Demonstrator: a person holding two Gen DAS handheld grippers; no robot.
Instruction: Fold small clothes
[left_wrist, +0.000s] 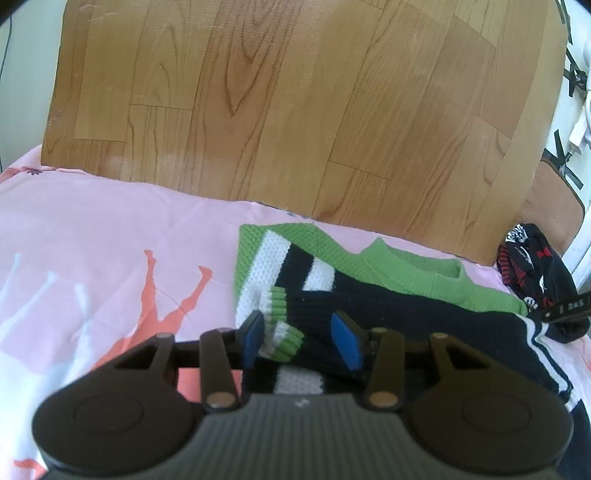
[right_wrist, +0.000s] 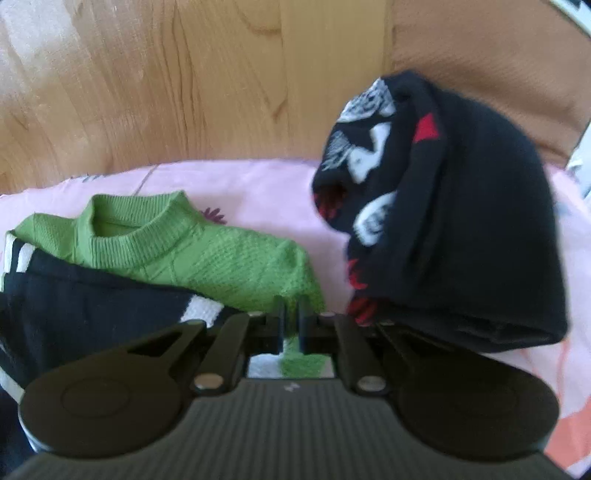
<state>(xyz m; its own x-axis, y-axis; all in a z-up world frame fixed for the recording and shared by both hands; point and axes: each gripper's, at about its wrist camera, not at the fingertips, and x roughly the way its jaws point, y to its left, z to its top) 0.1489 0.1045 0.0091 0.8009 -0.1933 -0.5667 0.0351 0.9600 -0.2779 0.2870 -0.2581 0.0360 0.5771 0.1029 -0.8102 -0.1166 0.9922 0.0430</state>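
Small knitted sweater (left_wrist: 369, 295) — green, white and navy — spread on pink sheet (left_wrist: 92, 240), wooden floor (left_wrist: 295, 92) beyond the bed edge. Collar toward the far side, hem toward both cameras, long axis running roughly away from the grippers.

Left gripper (left_wrist: 301, 338): jaws spread wide, blue pads (left_wrist: 345, 341) standing either side of a striped cuff (left_wrist: 286, 338). Sleeve already laid inward over the navy body. Cuff between the pads but not pinched; contact with the left-hand pad possible, not certain.

Right gripper (right_wrist: 291, 326): jaws nearly together, a sliver of green knit showing in the narrow gap. Judged clamped on the sweater's right edge, near the green shoulder panel; true pressure not confirmable from this view.

Second garment, black with white and red print (right_wrist: 443, 203), bunched just beside the sweater's right side, near the right gripper, apparently clear of its jaws. Seen from the left wrist as a dark heap (left_wrist: 532, 273) at the sheet's far right corner.

Judgement: mid-fold, one sleeve in, right side in hand. Governing relation — the right edge lies directly at the right gripper, with the sweater body extending leftward from it, so the fold travels left across the long axis. Left gripper nearer the cuff and placed to pin it. Risk: black garment snagging on the lifted edge.
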